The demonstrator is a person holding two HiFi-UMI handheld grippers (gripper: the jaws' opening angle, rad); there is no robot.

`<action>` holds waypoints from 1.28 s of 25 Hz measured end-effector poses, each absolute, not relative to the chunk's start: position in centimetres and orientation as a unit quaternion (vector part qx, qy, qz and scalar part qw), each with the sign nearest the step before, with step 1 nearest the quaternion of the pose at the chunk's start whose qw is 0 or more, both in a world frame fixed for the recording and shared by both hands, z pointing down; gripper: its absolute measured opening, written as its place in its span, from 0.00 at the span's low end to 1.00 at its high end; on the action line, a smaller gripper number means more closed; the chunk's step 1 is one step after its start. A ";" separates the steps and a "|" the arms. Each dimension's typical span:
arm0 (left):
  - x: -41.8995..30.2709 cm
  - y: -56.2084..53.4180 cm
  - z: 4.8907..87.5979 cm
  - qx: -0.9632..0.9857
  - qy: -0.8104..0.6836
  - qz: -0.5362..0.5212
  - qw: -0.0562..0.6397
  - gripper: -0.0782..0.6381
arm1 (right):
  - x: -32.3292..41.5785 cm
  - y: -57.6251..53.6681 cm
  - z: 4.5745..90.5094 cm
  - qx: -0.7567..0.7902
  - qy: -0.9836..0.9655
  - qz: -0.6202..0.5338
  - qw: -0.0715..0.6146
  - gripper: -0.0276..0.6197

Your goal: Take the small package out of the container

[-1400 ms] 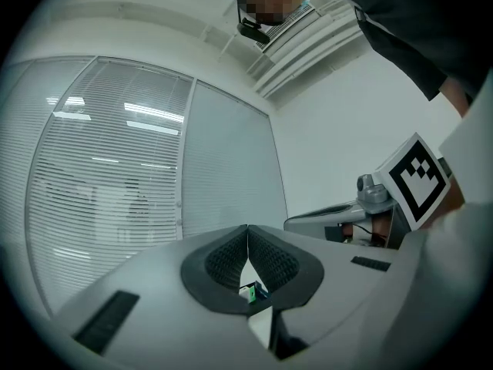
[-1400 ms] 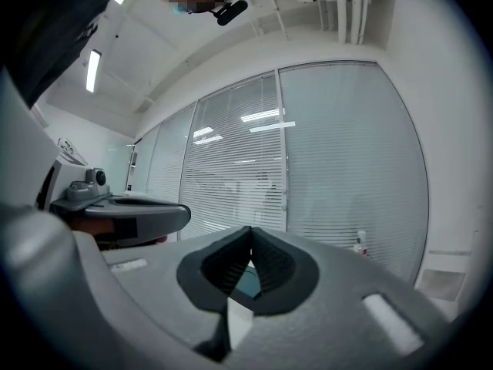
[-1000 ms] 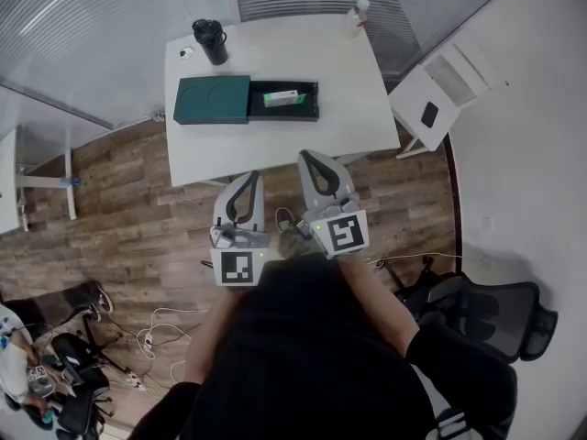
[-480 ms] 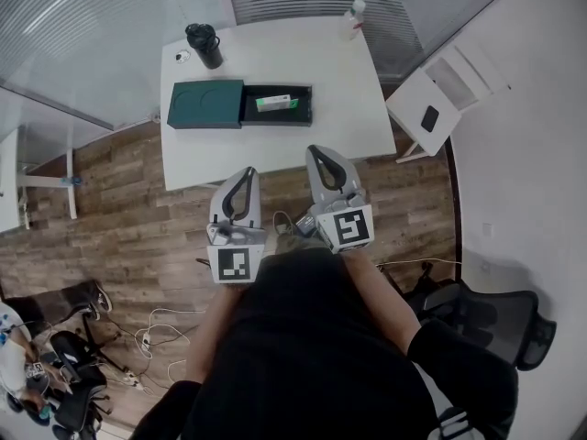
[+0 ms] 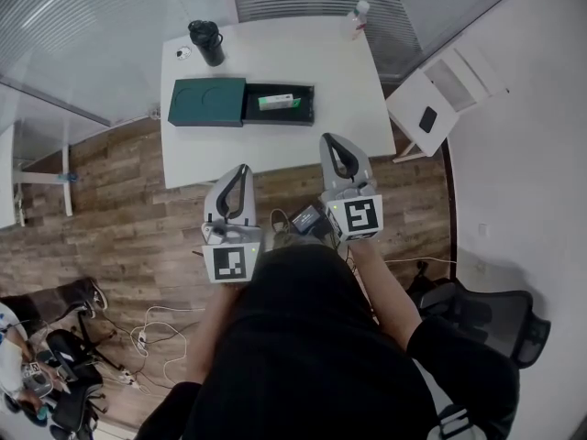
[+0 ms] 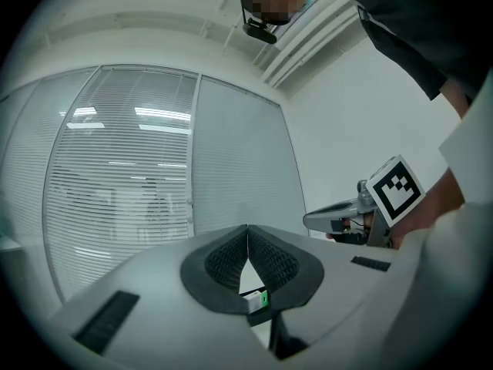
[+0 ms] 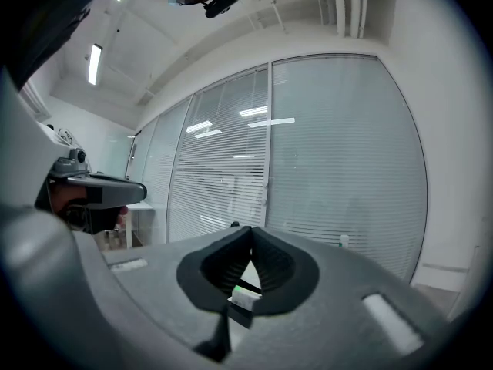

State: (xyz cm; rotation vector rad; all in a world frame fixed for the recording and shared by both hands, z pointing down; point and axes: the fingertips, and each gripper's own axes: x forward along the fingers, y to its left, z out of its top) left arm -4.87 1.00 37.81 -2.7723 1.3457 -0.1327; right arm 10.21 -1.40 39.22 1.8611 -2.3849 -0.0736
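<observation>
On the white table [image 5: 330, 71] lies a dark green container [image 5: 278, 115], open, with its lid [image 5: 206, 102] beside it on the left. The small white and green package [image 5: 280, 103] rests inside it. Both grippers hover short of the table, far from the box. My left gripper [image 5: 240, 170] is shut and empty, over the wooden floor. My right gripper [image 5: 333, 140] is also shut and empty, its tip at the table's front edge. Past the closed left gripper [image 6: 247, 231] the package [image 6: 258, 300] shows, and likewise the package [image 7: 241, 299] below the closed right gripper [image 7: 251, 232].
A black cup [image 5: 208, 42] and a small bottle [image 5: 358, 14] stand at the table's back. A white side unit [image 5: 445, 81] with a dark phone [image 5: 428, 115] sits to the right. An office chair [image 5: 500, 312] and cables [image 5: 160, 333] are on the floor; blinds line the back wall.
The right gripper has moved forward and right, up to the table's front edge. The left gripper has shifted slightly left. Both stay shut.
</observation>
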 end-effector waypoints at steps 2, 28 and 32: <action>-5.7 0.6 37.7 -0.898 0.438 -0.041 0.028 0.12 | 10.1 -2.0 39.0 0.618 -0.783 -0.031 0.063 0.04; -6.6 -8.1 37.6 -0.871 0.487 -0.060 0.020 0.12 | 12.3 -15.0 38.6 0.521 -0.830 -0.124 0.154 0.04; -5.1 -8.2 38.5 -0.879 0.473 -0.057 0.001 0.12 | 11.5 -16.5 39.4 0.463 -0.860 -0.139 0.164 0.04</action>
